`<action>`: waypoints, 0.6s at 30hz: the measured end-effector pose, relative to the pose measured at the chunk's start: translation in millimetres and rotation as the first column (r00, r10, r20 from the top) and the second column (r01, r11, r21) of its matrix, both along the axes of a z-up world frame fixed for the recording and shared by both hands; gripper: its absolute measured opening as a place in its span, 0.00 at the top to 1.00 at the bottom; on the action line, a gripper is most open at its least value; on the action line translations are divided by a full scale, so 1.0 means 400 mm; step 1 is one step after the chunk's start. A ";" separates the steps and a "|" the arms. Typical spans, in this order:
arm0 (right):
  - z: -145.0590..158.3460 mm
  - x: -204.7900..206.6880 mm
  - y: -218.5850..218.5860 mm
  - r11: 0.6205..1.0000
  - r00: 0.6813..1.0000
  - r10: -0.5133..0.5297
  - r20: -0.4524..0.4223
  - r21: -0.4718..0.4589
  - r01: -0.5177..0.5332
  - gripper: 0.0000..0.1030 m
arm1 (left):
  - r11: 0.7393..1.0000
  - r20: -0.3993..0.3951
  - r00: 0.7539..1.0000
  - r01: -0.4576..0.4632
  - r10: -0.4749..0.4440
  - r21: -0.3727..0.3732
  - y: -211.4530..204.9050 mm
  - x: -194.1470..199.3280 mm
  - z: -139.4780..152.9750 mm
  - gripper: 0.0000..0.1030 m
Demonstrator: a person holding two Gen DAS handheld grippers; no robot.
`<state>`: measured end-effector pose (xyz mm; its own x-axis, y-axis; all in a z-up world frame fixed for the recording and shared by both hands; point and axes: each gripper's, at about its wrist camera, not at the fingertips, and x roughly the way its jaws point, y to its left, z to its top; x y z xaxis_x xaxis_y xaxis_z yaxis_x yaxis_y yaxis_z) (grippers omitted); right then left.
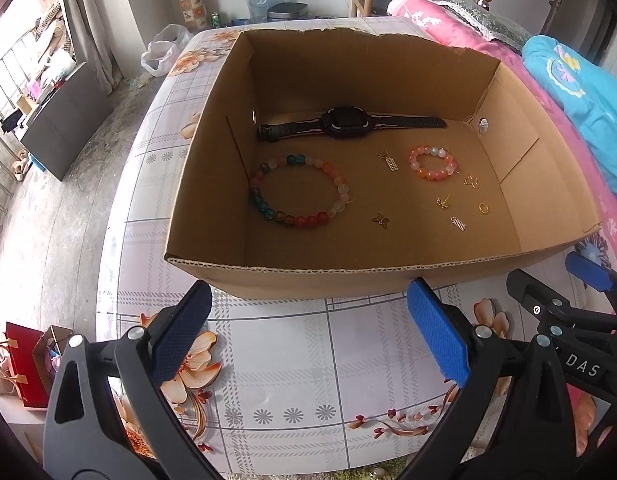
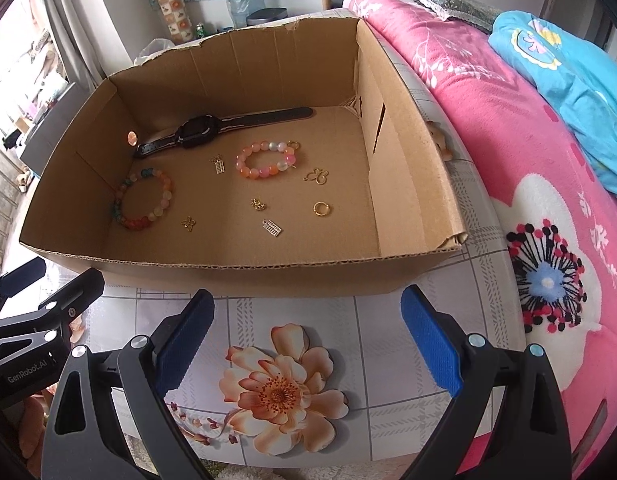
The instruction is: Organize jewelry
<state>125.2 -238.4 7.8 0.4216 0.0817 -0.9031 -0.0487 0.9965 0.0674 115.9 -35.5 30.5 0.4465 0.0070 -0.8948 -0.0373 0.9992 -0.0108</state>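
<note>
So everything sits inside one open brown cardboard box [image 1: 388, 268] on the table [image 1: 292, 360], which has a checked cloth printed with orange flowers. Using the box as the landmark, here's the count.

One black smartwatch with a pink-striped strap [image 1: 340, 125] lies flat along the box's far wall. Two bead bracelets: a big multicoloured bead bracelet [image 1: 298, 191] near the box's left wall, and a smaller pink and orange bead bracelet [image 1: 431, 162] more toward the middle of the box floor, apart from the first.

Small metal bits, six that I can count, all scattered loose on the box floor:
- two little silver abacus-shaped charms, one [image 1: 390, 163] just left of the small bracelet, the other [image 1: 459, 224] closest to the near wall
- one plain gold ring [image 2: 322, 208] toward the right wall
- one gold open-wire butterfly charm [image 2: 317, 176] just right of the small bracelet
- one small gold butterfly charm [image 1: 381, 220] beside the big bracelet
- one tiny gold piece [image 1: 443, 201] mid-floor; too small to tell what it is

None of them touch each other as far as I can see.

Both tools hang above the table in front of the box's near wall, outside it. The left hand-held gripper [image 1: 308, 336] has its blue-padded fingers spread wide with nothing between them. The right hand-held gripper [image 2: 306, 340] is the same, wide apart and empty.
</note>
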 end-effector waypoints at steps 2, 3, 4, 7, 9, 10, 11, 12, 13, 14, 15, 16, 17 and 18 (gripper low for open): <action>0.001 0.000 0.001 1.000 1.000 0.001 0.001 -0.001 -0.001 0.11 | 1.000 0.001 1.000 -0.001 0.001 0.000 0.000 -0.001 0.001 0.08; 0.001 0.000 0.001 1.000 1.000 0.000 0.001 -0.001 0.000 0.11 | 1.000 0.001 1.000 -0.002 0.002 -0.001 0.000 -0.002 0.001 0.08; 0.001 0.000 0.001 1.000 1.000 0.000 0.000 -0.002 0.000 0.11 | 1.000 0.001 1.000 -0.003 0.003 -0.001 0.000 -0.002 0.001 0.08; 0.001 0.000 0.002 1.000 1.000 0.000 0.001 -0.003 0.000 0.11 | 1.000 0.001 1.000 -0.001 0.001 -0.002 0.001 -0.001 0.001 0.08; 0.002 0.000 0.003 1.000 1.000 0.001 0.002 -0.006 -0.001 0.11 | 1.000 0.001 1.000 0.000 0.000 -0.003 0.001 -0.001 0.002 0.08; 0.002 0.000 0.002 1.000 1.000 0.002 0.002 -0.007 -0.002 0.11 | 1.000 0.002 1.000 0.000 0.000 -0.003 0.000 -0.001 0.002 0.08; 0.003 0.000 0.003 1.000 1.000 0.002 0.003 -0.008 -0.002 0.11 | 1.000 0.002 1.000 0.001 -0.001 -0.002 -0.002 -0.001 0.003 0.08; 0.003 0.000 0.003 1.000 1.000 0.002 0.003 -0.009 -0.002 0.11 | 1.000 0.003 1.000 0.002 -0.002 -0.001 -0.003 -0.001 0.003 0.08; 0.004 0.000 0.003 1.000 1.000 0.002 0.003 -0.009 -0.002 0.11 | 1.000 0.004 1.000 0.003 -0.003 0.000 -0.004 -0.002 0.004 0.08; 0.004 0.000 0.003 1.000 1.000 0.002 0.003 -0.009 -0.002 0.11 | 1.000 0.004 1.000 0.003 -0.003 -0.001 -0.006 -0.002 0.004 0.08; 0.004 0.000 0.003 1.000 1.000 0.002 0.004 -0.009 -0.002 0.11 | 1.000 0.005 1.000 0.004 -0.004 0.000 -0.007 -0.001 0.004 0.08; 0.004 0.000 0.003 1.000 1.000 0.002 0.003 -0.010 -0.002 0.11 | 1.000 0.005 1.000 0.004 -0.004 0.000 -0.008 -0.002 0.004 0.08; 0.004 0.000 0.002 1.000 1.000 0.001 0.003 -0.011 -0.001 0.11 | 1.000 0.005 1.000 0.004 -0.004 -0.001 -0.009 -0.002 0.004 0.08; 0.004 0.000 0.001 1.000 1.000 -0.001 0.002 -0.011 0.001 0.11 | 1.000 0.006 1.000 0.004 -0.004 0.000 -0.010 -0.002 0.005 0.08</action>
